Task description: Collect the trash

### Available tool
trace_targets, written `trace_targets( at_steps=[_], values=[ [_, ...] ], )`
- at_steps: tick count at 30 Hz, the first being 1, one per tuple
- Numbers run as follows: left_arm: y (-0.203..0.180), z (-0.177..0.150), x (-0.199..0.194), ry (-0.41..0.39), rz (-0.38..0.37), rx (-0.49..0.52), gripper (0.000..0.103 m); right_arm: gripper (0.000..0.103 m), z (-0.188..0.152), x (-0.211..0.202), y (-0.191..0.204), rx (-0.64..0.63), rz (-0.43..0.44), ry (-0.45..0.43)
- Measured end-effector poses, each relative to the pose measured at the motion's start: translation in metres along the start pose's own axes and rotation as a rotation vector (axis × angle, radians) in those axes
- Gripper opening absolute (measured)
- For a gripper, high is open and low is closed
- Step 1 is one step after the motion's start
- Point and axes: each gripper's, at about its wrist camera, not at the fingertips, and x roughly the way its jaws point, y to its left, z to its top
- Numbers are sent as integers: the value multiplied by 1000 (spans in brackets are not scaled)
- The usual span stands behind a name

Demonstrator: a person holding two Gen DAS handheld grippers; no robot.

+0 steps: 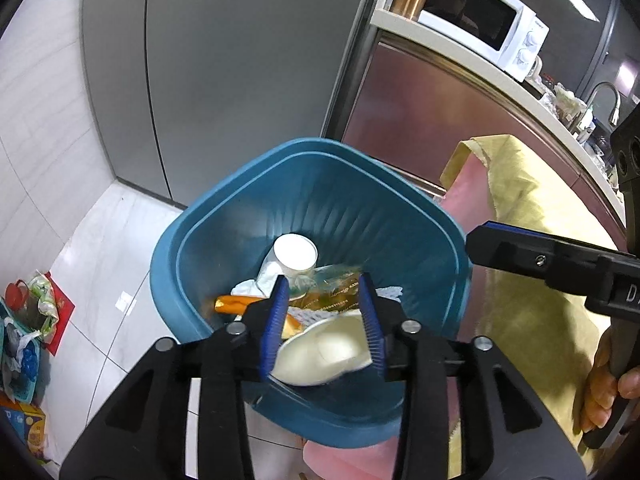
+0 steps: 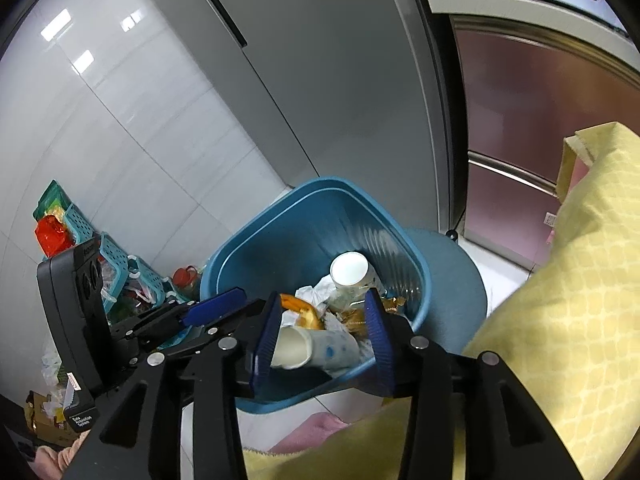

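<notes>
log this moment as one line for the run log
stage: dropping trash | left gripper: open over blue bin, crushed cup between pads | right gripper: open, paper cup between pads

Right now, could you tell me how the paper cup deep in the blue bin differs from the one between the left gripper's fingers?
The deep paper cup keeps a round, intact mouth; the near paper cup is squashed into an oval. The deep one leans among the wrappers and tissue low in the blue bin; the near one sits high, between the fingers of the left gripper, which do not visibly press on it. Both are white inside.
</notes>
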Motion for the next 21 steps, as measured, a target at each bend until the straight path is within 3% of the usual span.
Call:
trace_targets(
  at_steps=[2,14,21],
  values=[
    [-3,-1,-8,-23,-1,13,51,52,-4,-11,-1,-5,-1,-27],
    [-51,-18,-87,-264,-54,162,97,79,-47,-113,-6,-51,-87,-280],
    [-97,-39,-127,-395,-67,223,97,94,-82,-169,-6,-76,-212,-441]
  ],
)
